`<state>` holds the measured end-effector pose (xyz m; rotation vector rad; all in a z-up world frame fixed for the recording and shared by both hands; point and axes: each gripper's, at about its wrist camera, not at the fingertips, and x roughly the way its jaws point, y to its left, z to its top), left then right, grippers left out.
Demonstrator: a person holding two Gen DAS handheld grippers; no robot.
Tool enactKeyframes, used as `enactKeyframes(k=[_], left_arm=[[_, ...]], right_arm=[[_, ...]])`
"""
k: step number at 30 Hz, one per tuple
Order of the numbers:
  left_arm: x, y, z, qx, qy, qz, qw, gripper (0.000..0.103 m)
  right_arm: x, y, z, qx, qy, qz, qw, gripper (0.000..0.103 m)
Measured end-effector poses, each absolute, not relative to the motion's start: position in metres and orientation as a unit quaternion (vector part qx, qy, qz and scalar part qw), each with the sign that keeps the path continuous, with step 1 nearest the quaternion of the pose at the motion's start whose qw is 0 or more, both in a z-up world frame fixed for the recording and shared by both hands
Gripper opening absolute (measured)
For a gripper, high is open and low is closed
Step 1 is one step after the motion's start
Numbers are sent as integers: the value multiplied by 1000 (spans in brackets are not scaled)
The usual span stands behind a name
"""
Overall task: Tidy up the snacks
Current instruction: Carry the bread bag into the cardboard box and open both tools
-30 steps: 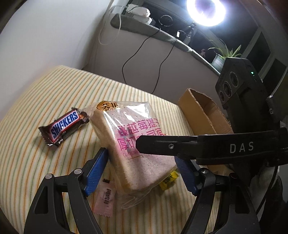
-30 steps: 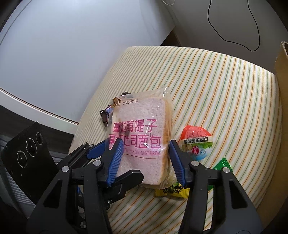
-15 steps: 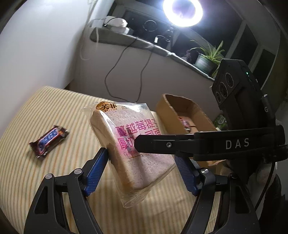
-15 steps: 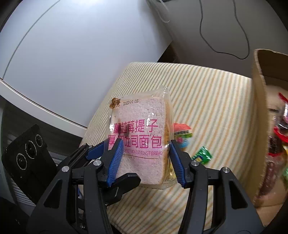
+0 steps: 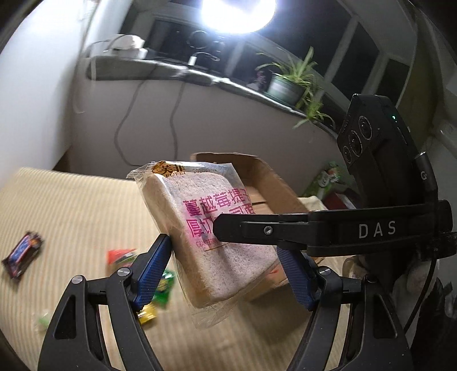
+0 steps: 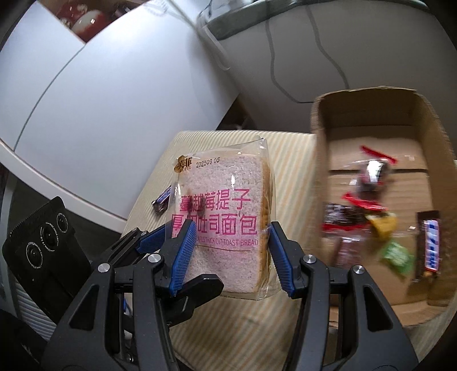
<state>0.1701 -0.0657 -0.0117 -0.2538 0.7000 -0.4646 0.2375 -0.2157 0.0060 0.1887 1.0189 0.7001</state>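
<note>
Above the striped cushion [image 5: 74, 199], both grippers pinch one bread pack [image 6: 225, 228] from two sides. The left gripper [image 5: 225, 274] squeezes its flat faces and the right gripper [image 6: 231, 256] squeezes its edges. It hangs in the air, touching nothing below. Just beside it, at the cushion's right edge, a cardboard box [image 6: 320, 142] sits open on top with snacks inside. A chocolate bar [image 5: 22, 254] lies near the cushion's left edge.

A bright ring light [image 5: 237, 14] glares above a dark windowsill [image 5: 200, 75].
</note>
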Motion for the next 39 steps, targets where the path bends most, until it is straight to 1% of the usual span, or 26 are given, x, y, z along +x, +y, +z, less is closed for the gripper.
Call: enactKeyframes(k=[12,22,32,39], left_arm=[[208,-136,-8,-87,346,-274,893,75],[233,-163,-19,-69,377,-277,881,75],[259,-180,-37,-71,421,-281,859,75],[262,-182,-37,-55,422,-272,863,75]], right_arm=[[252,-295,18,119,460,273,836,55],[276,-324,0,142,472,259,831,55],[296,-346,-21,149,485,240,828,55],[301,-354,-25,143,482,217,837,55]])
